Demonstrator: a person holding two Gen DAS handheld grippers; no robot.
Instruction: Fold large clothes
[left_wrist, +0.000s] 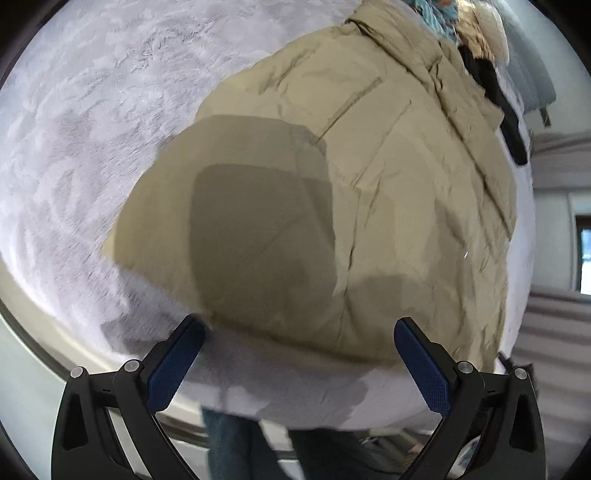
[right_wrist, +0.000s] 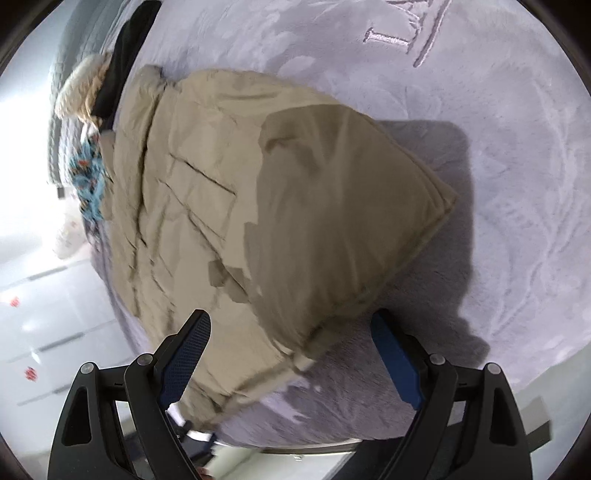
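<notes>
While motion blur is smearing its creases, the padded khaki quilted coat (left_wrist: 332, 192) is lying on the pale lilac plush blanket (left_wrist: 81, 122) just ahead of the left gripper (left_wrist: 299, 354) and right gripper (right_wrist: 291, 350), both gaping wide and holding nothing.

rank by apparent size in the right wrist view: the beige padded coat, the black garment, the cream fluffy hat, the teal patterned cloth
1. beige padded coat, by far
2. black garment
3. cream fluffy hat and teal patterned cloth: look alike; both are far off and partly hidden, so unsure

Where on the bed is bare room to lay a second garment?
Free: the grey blanket beside the coat's folded corner, out to the embroidered letters. Crowded: the coat's collar end, where a black garment and a patterned cloth lie.
</notes>
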